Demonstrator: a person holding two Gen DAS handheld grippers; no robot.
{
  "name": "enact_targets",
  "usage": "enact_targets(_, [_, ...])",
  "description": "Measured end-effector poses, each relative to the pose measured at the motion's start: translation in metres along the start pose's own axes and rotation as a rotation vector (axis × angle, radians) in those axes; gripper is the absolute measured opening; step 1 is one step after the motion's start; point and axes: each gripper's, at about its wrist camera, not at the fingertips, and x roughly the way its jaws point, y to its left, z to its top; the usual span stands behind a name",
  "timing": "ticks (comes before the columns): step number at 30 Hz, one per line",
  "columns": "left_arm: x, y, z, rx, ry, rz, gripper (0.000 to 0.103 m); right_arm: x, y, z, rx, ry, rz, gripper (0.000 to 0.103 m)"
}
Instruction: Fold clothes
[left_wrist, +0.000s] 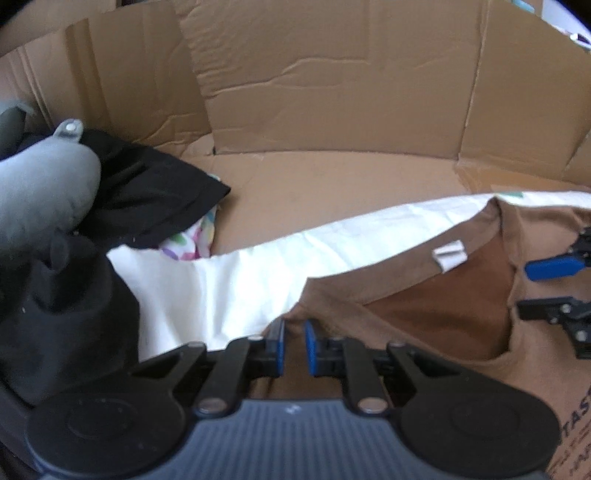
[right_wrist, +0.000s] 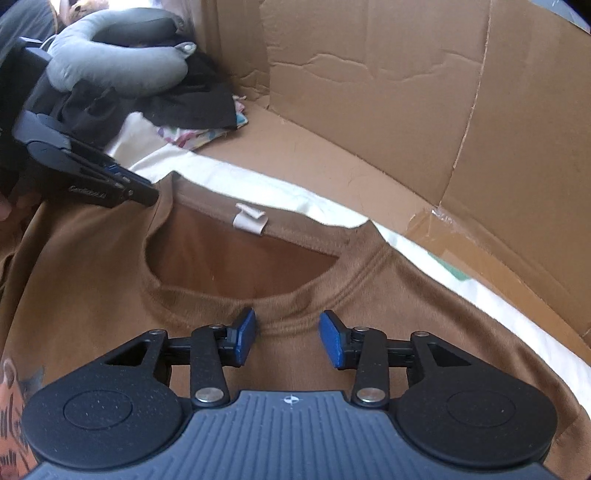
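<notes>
A brown T-shirt (right_wrist: 110, 295) lies flat on a white sheet (right_wrist: 280, 192), neck opening up, with a white label (right_wrist: 250, 220) at the back collar. It also shows in the left wrist view (left_wrist: 424, 295). My left gripper (left_wrist: 294, 341) sits at the shirt's left shoulder edge, jaws nearly closed with a fold of brown cloth between the blue pads. It appears in the right wrist view (right_wrist: 140, 188) at the collar's left. My right gripper (right_wrist: 287, 334) is open just above the front collar; it shows in the left wrist view (left_wrist: 550, 288) at the right edge.
Cardboard walls (right_wrist: 369, 92) stand behind and to the right. A grey neck pillow (right_wrist: 110, 55) lies on a pile of black clothes (right_wrist: 184, 99) at the far left, over a colourful patterned cloth (left_wrist: 188, 240). A printed graphic (right_wrist: 14, 413) shows on the shirt's lower left.
</notes>
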Motion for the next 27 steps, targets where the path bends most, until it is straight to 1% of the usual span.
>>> enact_targets(4, [-0.018, -0.001, 0.006, 0.004, -0.020, -0.018, 0.015, -0.011, -0.005, 0.004, 0.036, -0.026, 0.020, 0.047])
enact_targets(7, [-0.033, -0.009, 0.006, 0.016, -0.023, -0.055, 0.015, -0.029, -0.010, 0.000, 0.021, -0.024, 0.024, 0.047])
enact_targets(10, [-0.045, -0.020, 0.003, 0.026, -0.027, -0.084, 0.016, -0.054, -0.019, -0.011, 0.005, -0.029, 0.018, 0.047])
enact_targets(12, [-0.049, -0.029, 0.002, 0.023, -0.028, -0.088, 0.016, -0.071, -0.029, -0.020, 0.016, -0.027, 0.011, 0.047])
enact_targets(14, [-0.053, -0.035, 0.000, 0.008, -0.013, -0.095, 0.020, -0.090, -0.040, -0.028, 0.030, -0.028, -0.003, 0.047])
enact_targets(15, [-0.056, -0.039, -0.001, 0.012, -0.011, -0.099, 0.020, -0.101, -0.046, -0.032, 0.030, -0.035, -0.012, 0.047])
enact_targets(17, [-0.063, -0.046, -0.004, 0.021, -0.008, -0.108, 0.025, -0.119, -0.059, -0.040, 0.038, -0.045, -0.041, 0.047])
enact_targets(18, [-0.066, -0.050, -0.004, 0.030, -0.005, -0.102, 0.026, -0.129, -0.067, -0.044, 0.046, -0.047, -0.057, 0.047])
enact_targets(21, [-0.078, -0.060, -0.006, 0.035, -0.009, -0.102, 0.026, -0.151, -0.089, -0.059, 0.055, -0.046, -0.110, 0.047])
enact_targets(24, [-0.096, -0.077, -0.011, 0.083, -0.052, -0.035, 0.027, -0.173, -0.116, -0.074, 0.074, -0.052, -0.167, 0.047])
enact_targets(25, [-0.101, -0.082, -0.013, 0.082, -0.054, -0.033, 0.028, -0.180, -0.127, -0.080, 0.094, -0.052, -0.188, 0.047])
enact_targets(27, [-0.110, -0.088, -0.017, 0.057, -0.050, -0.065, 0.028, -0.192, -0.147, -0.093, 0.130, -0.042, -0.232, 0.047])
